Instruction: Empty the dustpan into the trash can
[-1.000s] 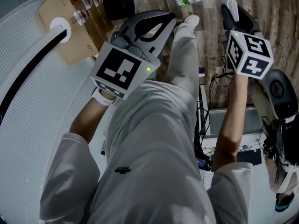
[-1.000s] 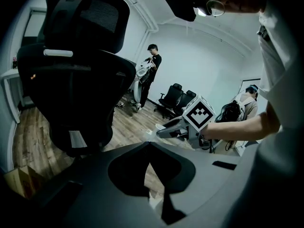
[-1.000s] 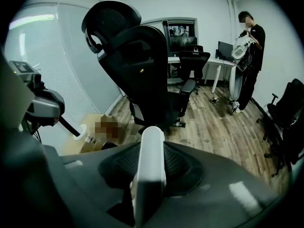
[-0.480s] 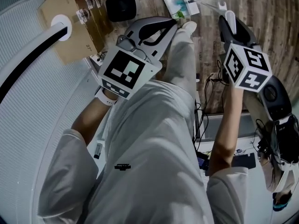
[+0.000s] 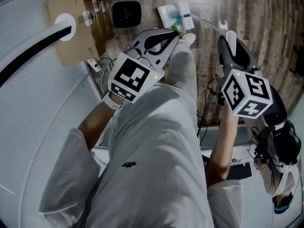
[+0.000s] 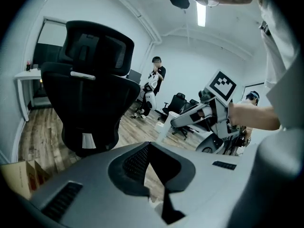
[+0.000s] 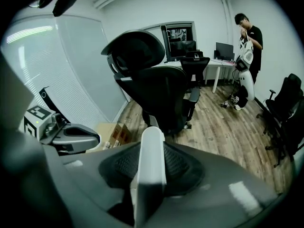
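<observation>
**Dustpan (image 5: pixel 170 13) on floor, right hand-held gripper (image 7: pixel 152 151) clamped on white handle (image 7: pixel 153 184)**

We read the right hand-held gripper as closed tight on the white handle, which stands upright between its jaws. In the head view a thin white rod (image 5: pixel 204 19) runs from the dustpan toward that gripper. We can't tell whether the rod and the handle are one piece.

The dustpan lies on the wood floor (image 5: pixel 266 27). It is white with something teal on it, and sits just beyond the person's shoe (image 5: pixel 188 38). The trash can (image 5: pixel 127 13) is black and stands on the same floor, left of the dustpan and apart from it.

The left hand-held gripper (image 6: pixel 151 146) has its fingertips together with nothing between them. It is held out over the person's leg.

Writing:
- The cardboard box (image 5: pixel 76 25) beside the trash can has a mark that looks like "27". The rest of its print is too small to read.
- Each gripper's cube carries black-and-white square markers and a lit green dot, with no readable text.
- We see no brand names anywhere.

Both gripper views look at a black office chair (image 7: pixel 156 84) on the wood floor. A person (image 7: pixel 247 32) stands at the far side of the room. A monitor (image 7: pixel 179 34) sits on a bench (image 7: pixel 223 63) by the back wall, and its screen content is unreadable.
</observation>
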